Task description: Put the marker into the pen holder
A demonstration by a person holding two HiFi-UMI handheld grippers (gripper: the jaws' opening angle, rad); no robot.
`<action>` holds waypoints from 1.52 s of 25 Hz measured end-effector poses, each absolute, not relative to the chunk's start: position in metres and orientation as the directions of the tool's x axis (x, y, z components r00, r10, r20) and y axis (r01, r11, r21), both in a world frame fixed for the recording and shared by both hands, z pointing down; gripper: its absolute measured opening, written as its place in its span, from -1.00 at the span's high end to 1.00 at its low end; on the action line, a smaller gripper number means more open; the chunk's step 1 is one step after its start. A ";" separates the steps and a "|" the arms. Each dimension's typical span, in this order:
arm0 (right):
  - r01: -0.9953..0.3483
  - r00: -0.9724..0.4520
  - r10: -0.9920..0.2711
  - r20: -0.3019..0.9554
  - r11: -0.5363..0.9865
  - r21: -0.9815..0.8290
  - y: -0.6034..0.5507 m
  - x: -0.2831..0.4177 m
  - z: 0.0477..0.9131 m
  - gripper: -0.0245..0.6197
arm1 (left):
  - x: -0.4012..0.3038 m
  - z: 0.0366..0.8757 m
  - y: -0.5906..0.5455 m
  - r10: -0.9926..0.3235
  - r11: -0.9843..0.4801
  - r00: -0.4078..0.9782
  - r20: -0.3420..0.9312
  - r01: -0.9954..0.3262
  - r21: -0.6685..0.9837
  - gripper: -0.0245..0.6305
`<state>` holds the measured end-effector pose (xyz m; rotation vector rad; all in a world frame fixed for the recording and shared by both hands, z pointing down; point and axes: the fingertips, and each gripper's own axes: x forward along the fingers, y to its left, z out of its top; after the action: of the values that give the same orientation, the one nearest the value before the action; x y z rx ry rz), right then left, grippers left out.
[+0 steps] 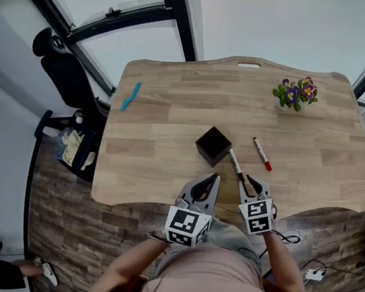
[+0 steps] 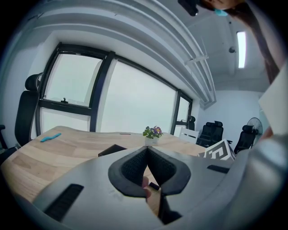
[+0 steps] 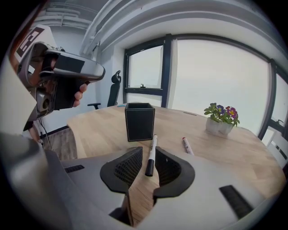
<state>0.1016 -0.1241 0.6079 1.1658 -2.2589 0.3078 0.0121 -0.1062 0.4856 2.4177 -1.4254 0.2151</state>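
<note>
Right gripper [image 1: 251,182] is straddling the marker's [image 1: 236,164] black-capped end, jaws partly apart, not clamping. Marker is lying near the table's [image 1: 167,113] front edge, other end pointing toward the pen holder [image 1: 212,145]. Left gripper [image 1: 214,178] is sitting pinched closed, holding nothing.

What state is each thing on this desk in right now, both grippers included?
left gripper: jaws shut, nothing between them.
right gripper: jaws apart, astride the black marker.
black marker: capped, lying flat, not clamped.
pen holder: upright, mouth up, no marker sticking out.
red marker: capped, lying flat.
flower pot: upright.
</note>
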 end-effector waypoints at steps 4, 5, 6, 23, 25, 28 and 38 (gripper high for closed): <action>-0.794 -0.458 -0.637 0.620 0.607 0.038 -0.128 0.103 0.626 0.74 | 0.014 0.487 -0.116 -0.831 -0.436 0.479 0.284 -0.876 0.205 0.92; -0.792 -0.458 -0.629 0.629 0.610 0.034 -0.129 0.103 0.631 0.74 | 0.014 0.488 -0.118 -0.833 -0.432 0.476 0.284 -0.878 0.205 0.92; -0.790 -0.458 -0.621 0.636 0.613 0.030 -0.130 0.103 0.635 0.74 | 0.013 0.489 -0.120 -0.834 -0.428 0.472 0.285 -0.880 0.205 0.92; -0.765 -0.445 -0.512 0.734 0.644 -0.015 -0.132 0.105 0.683 0.64 | 0.011 0.494 -0.135 -0.857 -0.382 0.426 0.290 -0.903 0.197 0.92; -0.770 -0.444 -0.510 0.736 0.638 -0.023 -0.132 0.105 0.683 0.65 | 0.010 0.494 -0.133 -0.861 -0.373 0.417 0.291 -0.907 0.196 0.92; -0.777 -0.450 -0.500 0.740 0.627 -0.049 -0.132 0.104 0.682 0.67 | 0.008 0.492 -0.132 -0.870 -0.358 0.403 0.285 -0.913 0.196 0.92; -0.811 -0.438 -0.556 0.706 0.584 -0.044 -0.132 0.119 0.670 0.72 | -0.002 0.486 -0.127 -0.888 -0.326 0.372 0.270 -0.924 0.201 0.92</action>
<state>0.1194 -0.1320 0.6697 1.0814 -2.1590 0.5036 -0.0020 -0.1266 0.4864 2.3189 -1.5917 0.1583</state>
